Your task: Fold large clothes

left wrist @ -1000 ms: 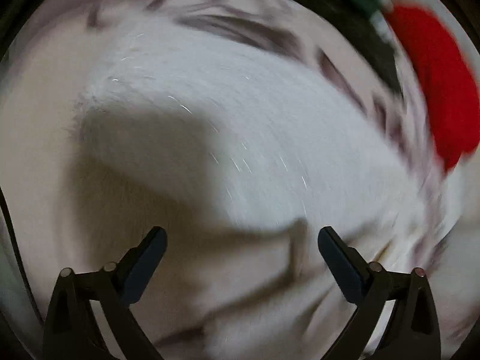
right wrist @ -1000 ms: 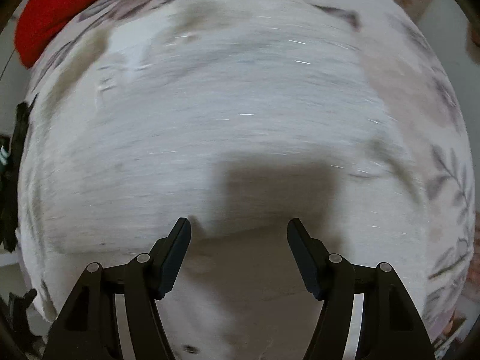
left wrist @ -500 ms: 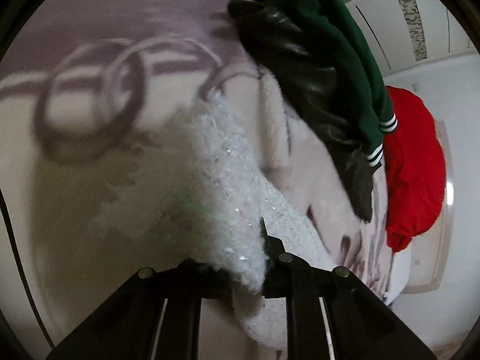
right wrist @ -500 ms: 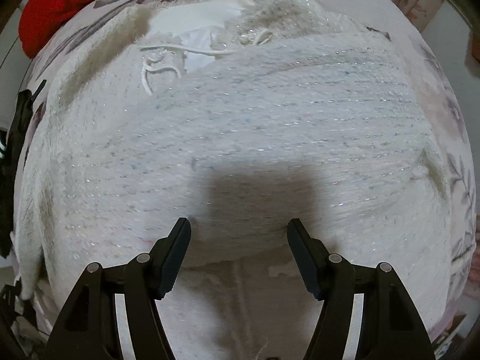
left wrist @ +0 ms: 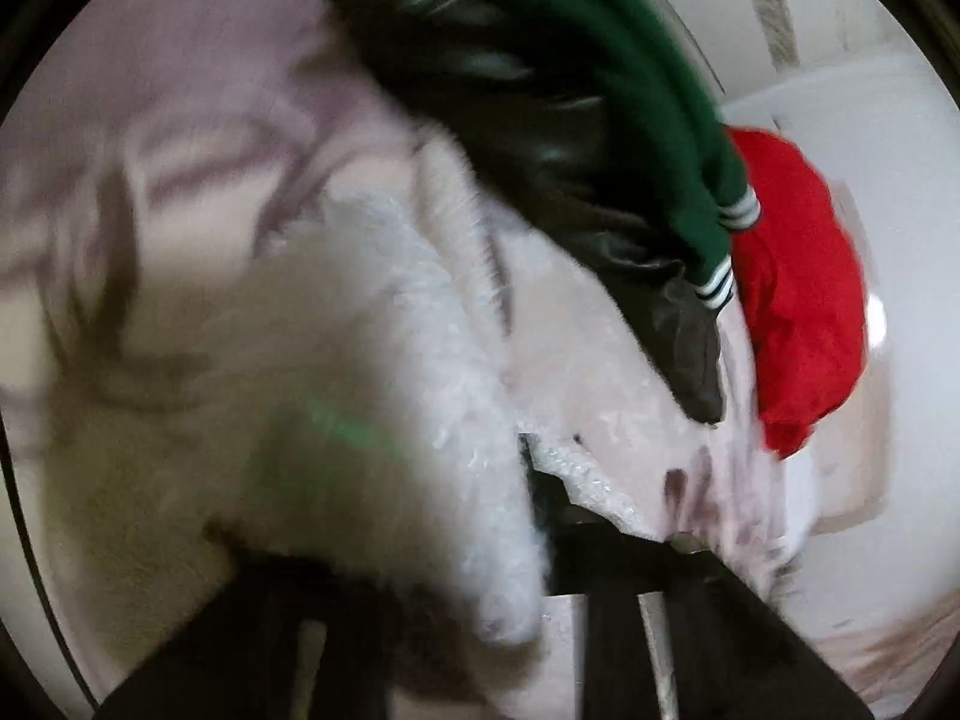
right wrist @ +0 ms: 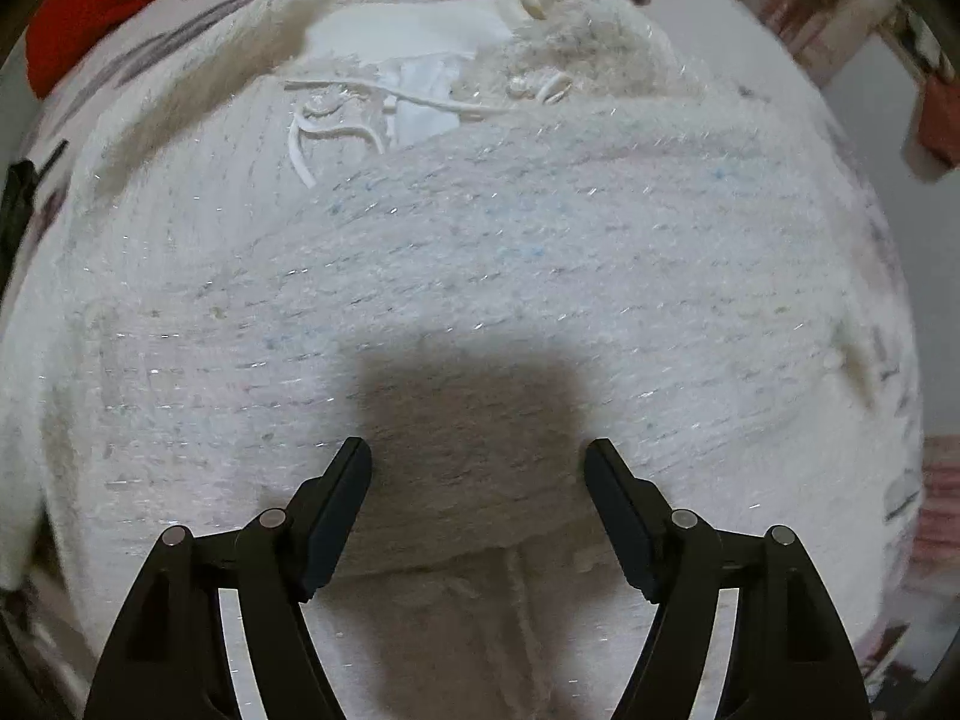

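Note:
A large fluffy white knitted garment [right wrist: 480,276] lies spread on a floral bedsheet and fills the right wrist view. Its white inner lining and a cord [right wrist: 420,102] show at the far end. My right gripper [right wrist: 477,474] is open and empty just above the garment's near folded edge. In the left wrist view my left gripper [left wrist: 528,516] is shut on an edge of the same white garment [left wrist: 372,360], which drapes over and hides most of the fingers. The view is blurred.
A dark leather jacket [left wrist: 540,138] and a green garment with striped cuffs [left wrist: 660,90] lie behind the white one. A red garment [left wrist: 798,300] lies at the bed's far edge, also in the right wrist view [right wrist: 108,0]. The floral sheet [left wrist: 180,120] extends left.
My left gripper went from open over the white garment to shut on its edge and has lifted it. My right gripper stayed open and shifted slightly over the garment.

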Tool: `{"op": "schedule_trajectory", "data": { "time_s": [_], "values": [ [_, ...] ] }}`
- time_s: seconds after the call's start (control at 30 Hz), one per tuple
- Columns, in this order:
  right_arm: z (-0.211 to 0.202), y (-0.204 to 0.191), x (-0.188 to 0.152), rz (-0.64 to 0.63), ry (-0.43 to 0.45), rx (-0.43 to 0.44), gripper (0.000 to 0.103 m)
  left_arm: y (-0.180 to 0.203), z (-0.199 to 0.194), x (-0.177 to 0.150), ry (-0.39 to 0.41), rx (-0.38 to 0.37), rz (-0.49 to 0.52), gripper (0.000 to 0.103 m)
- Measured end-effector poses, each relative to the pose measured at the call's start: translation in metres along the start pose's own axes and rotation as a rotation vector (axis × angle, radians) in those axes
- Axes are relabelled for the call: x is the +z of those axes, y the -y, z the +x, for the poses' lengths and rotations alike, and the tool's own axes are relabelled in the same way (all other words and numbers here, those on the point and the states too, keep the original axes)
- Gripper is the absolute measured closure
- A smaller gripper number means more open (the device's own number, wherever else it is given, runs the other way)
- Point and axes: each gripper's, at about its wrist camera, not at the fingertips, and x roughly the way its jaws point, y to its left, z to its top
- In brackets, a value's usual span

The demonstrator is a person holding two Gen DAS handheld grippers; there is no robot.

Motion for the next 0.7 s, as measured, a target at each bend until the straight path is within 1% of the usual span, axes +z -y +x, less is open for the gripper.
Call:
{"op": "schedule_trajectory", "data": {
  "time_s": [0.1,0.13,0.2,0.27,0.3,0.33,0.4,0.43,0.47,0.53,0.6,0.63,0.67,0.7],
  "values": [
    [-0.008,-0.007,0.0,-0.048,0.035,-0.054,0.027,0.04,-0.027,-0.004,0.088,0.07,0.144,0.096],
    [-0.009,-0.01,0.0,-0.063,0.045,-0.053,0.025,0.053,-0.035,-0.006,0.117,0.085,0.192,0.096],
    [-0.011,-0.015,0.005,-0.101,0.061,-0.057,0.025,0.085,-0.054,-0.018,0.17,0.139,0.311,0.096],
    [-0.01,-0.02,0.008,-0.136,0.067,-0.063,0.025,0.114,-0.067,-0.032,0.206,0.167,0.406,0.096],
    [-0.007,-0.021,0.016,-0.146,0.065,-0.063,0.025,0.133,-0.076,-0.045,0.217,0.186,0.464,0.096],
    [-0.008,-0.019,0.016,-0.152,0.061,-0.056,0.025,0.144,-0.077,-0.051,0.218,0.198,0.498,0.096],
    [-0.013,0.002,0.015,-0.151,0.051,-0.025,0.025,0.173,-0.085,-0.077,0.212,0.212,0.58,0.096],
    [-0.011,0.003,0.024,-0.148,0.042,0.0,0.025,0.184,-0.079,-0.081,0.203,0.217,0.606,0.097],
    [-0.008,0.006,0.027,-0.14,0.034,0.021,0.025,0.199,-0.081,-0.099,0.186,0.221,0.653,0.097],
    [-0.01,0.023,0.03,-0.104,0.013,0.078,0.025,0.222,-0.078,-0.132,0.152,0.205,0.715,0.097],
    [-0.016,0.047,0.029,-0.054,0.001,0.122,0.025,0.239,-0.077,-0.174,0.11,0.181,0.791,0.097],
    [-0.02,0.063,0.028,-0.023,-0.004,0.14,0.025,0.251,-0.075,-0.202,0.078,0.158,0.829,0.097],
    [-0.02,0.08,0.03,0.004,-0.009,0.151,0.025,0.261,-0.07,-0.223,0.05,0.145,0.853,0.097],
    [-0.023,0.097,0.028,0.03,-0.014,0.158,0.025,0.272,-0.067,-0.253,0.003,0.123,0.881,0.097]
  ]
}}
